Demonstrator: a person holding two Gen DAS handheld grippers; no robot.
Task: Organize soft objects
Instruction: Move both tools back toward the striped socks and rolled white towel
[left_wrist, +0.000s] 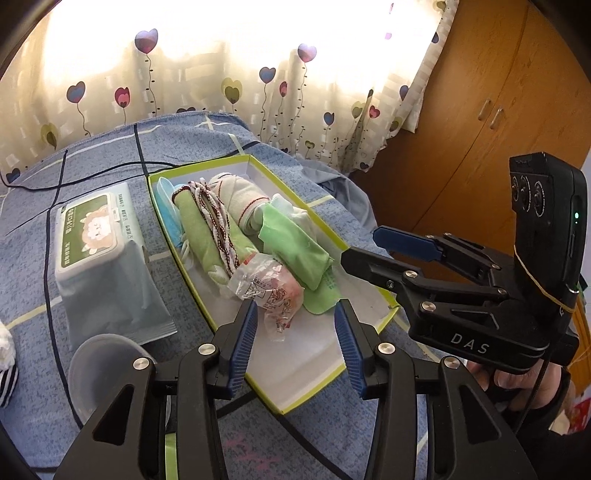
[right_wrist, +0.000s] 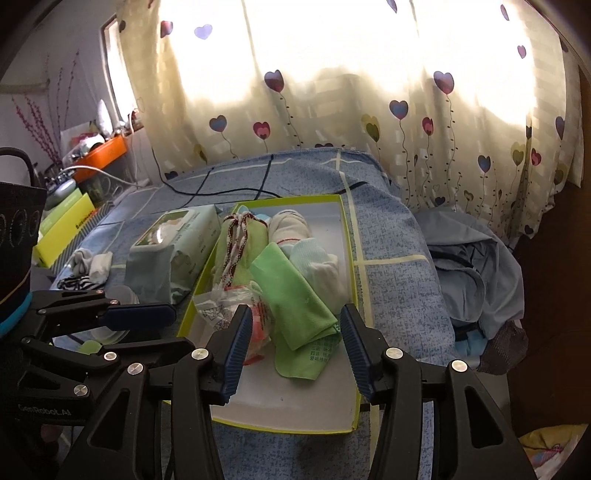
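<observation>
A: Report the state of your left gripper (left_wrist: 295, 332)

B: Your left fingers (left_wrist: 242, 345) stand apart, clamped on nothing. The crinkled plastic packet (left_wrist: 271, 291) lies in the box (left_wrist: 369, 325) just ahead of them, not touching.

A: And your right gripper (right_wrist: 295, 343)?

B: Its fingers (right_wrist: 352, 347) are apart too, empty, above the near end of the box on the bed (right_wrist: 399, 273). The folded green cloth (right_wrist: 295, 306) lies below and between them, beside the packet.

A: Other contents?

B: Rolled green towel (left_wrist: 207, 229), white socks (left_wrist: 240, 192). The wet-wipes pack (left_wrist: 99, 240) sits left of the box
</observation>
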